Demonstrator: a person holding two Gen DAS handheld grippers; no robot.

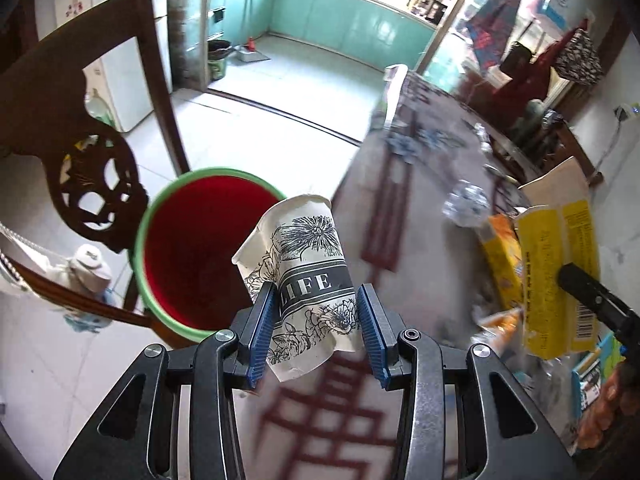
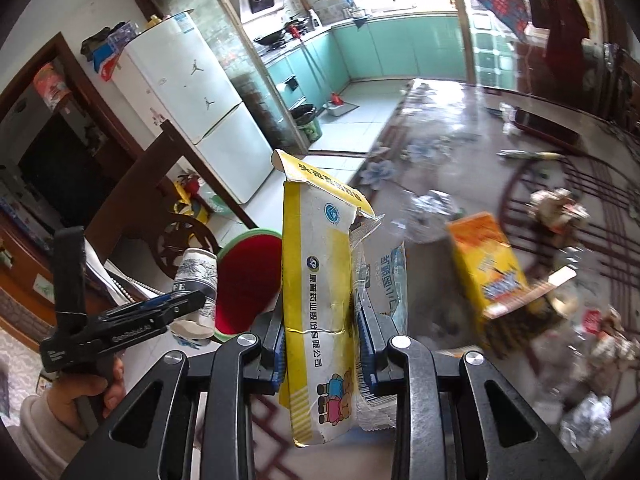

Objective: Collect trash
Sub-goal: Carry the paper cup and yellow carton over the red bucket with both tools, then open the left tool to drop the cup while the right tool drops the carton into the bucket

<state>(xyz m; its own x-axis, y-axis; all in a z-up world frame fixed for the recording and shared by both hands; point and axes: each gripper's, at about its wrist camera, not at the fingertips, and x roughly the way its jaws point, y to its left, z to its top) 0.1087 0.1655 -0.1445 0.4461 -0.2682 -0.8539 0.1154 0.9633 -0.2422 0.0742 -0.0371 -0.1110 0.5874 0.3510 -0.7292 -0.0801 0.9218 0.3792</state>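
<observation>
My left gripper is shut on a crushed paper cup with black flower print, held at the table edge beside a red bin with a green rim. From the right wrist view the left gripper holds the cup just left of the bin. My right gripper is shut on a flattened yellow and white box, with a clear plastic wrapper pinched against its right side. This box also shows in the left wrist view.
A dark wooden chair stands left of the bin. The table holds an orange box, crumpled foil, wrappers and other scraps at the right. A white fridge stands beyond.
</observation>
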